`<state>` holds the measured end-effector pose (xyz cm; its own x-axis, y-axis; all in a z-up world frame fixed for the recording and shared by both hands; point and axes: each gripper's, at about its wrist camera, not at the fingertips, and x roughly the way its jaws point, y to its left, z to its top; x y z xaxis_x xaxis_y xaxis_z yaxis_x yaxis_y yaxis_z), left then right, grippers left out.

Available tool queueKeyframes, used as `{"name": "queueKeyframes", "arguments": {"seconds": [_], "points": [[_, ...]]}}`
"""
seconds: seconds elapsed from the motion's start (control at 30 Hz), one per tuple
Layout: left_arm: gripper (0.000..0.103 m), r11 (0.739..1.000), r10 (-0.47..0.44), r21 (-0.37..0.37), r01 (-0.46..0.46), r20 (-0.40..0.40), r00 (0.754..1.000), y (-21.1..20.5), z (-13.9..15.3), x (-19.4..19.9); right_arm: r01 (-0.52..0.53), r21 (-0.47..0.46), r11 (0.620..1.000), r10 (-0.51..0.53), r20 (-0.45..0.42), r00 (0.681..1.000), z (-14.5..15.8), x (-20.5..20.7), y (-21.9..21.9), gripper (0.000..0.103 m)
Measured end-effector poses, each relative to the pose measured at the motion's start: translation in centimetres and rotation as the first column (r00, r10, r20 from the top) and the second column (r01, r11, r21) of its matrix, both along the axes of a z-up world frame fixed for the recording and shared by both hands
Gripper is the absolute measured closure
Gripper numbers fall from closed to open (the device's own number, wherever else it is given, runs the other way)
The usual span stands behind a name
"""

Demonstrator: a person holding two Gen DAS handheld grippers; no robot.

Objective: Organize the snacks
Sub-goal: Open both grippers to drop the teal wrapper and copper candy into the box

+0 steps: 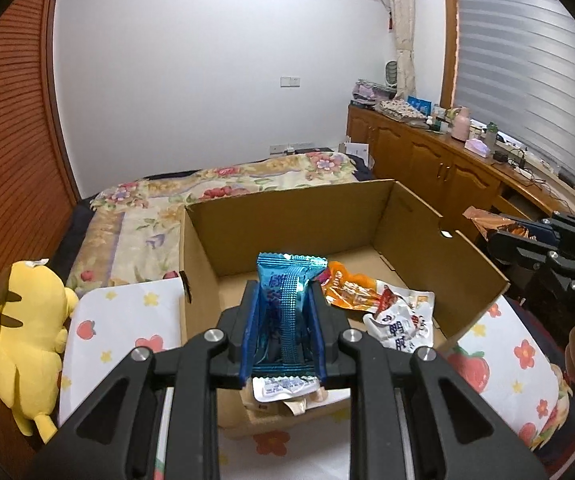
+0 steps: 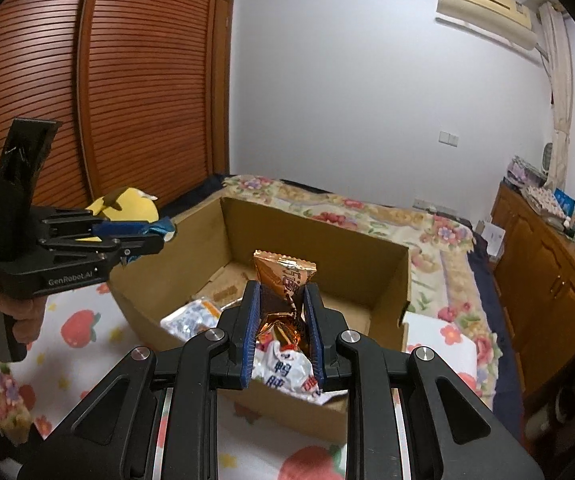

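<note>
My left gripper [image 1: 282,294] is shut on a shiny blue snack packet [image 1: 285,300] and holds it above the near end of an open cardboard box [image 1: 287,216]. My right gripper [image 2: 280,296] is shut on a copper-brown snack packet [image 2: 283,280] above the same box [image 2: 319,236]. Inside the box lie an orange packet [image 1: 347,286] and a white packet with red print [image 1: 401,322]; the white one also shows in the right wrist view [image 2: 283,368]. The right gripper shows at the right edge of the left wrist view [image 1: 499,232], the left gripper at the left of the right wrist view [image 2: 155,238].
The box stands on a white cloth with fruit and flower print [image 1: 127,320]. A yellow plush toy [image 1: 23,336] lies left of it. A bed with a floral quilt [image 1: 223,184] is behind. A wooden cabinet [image 1: 439,160] with clutter runs along the right wall.
</note>
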<state>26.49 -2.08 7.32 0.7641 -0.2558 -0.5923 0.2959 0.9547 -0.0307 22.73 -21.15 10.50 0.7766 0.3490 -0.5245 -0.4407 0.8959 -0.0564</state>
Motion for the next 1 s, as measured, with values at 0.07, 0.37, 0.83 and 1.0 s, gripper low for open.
{"name": "queueKeyframes", "arguments": {"seconds": [0.07,0.37,0.83,1.0], "points": [[0.083,1.000,0.005,0.002,-0.005,-0.014,1.000,0.1,-0.5,0.6,0.003,-0.003,1.000,-0.003,-0.009,1.000,-0.4,0.7,0.3,0.083],[0.082,1.000,0.022,-0.010,-0.023,-0.065,0.998,0.5,-2.7,1.2,0.034,-0.045,0.998,-0.038,-0.093,0.995,-4.4,3.4,1.1,0.083],[0.054,1.000,0.013,-0.021,-0.014,-0.071,0.997,-0.7,-3.3,0.9,0.045,-0.029,0.999,-0.049,-0.154,0.987,-6.6,4.2,0.3,0.079],[0.054,1.000,0.012,-0.017,-0.014,-0.062,0.998,-0.9,-3.1,0.5,0.046,-0.021,0.999,-0.048,-0.151,0.987,-6.5,3.9,0.4,0.076]]}}
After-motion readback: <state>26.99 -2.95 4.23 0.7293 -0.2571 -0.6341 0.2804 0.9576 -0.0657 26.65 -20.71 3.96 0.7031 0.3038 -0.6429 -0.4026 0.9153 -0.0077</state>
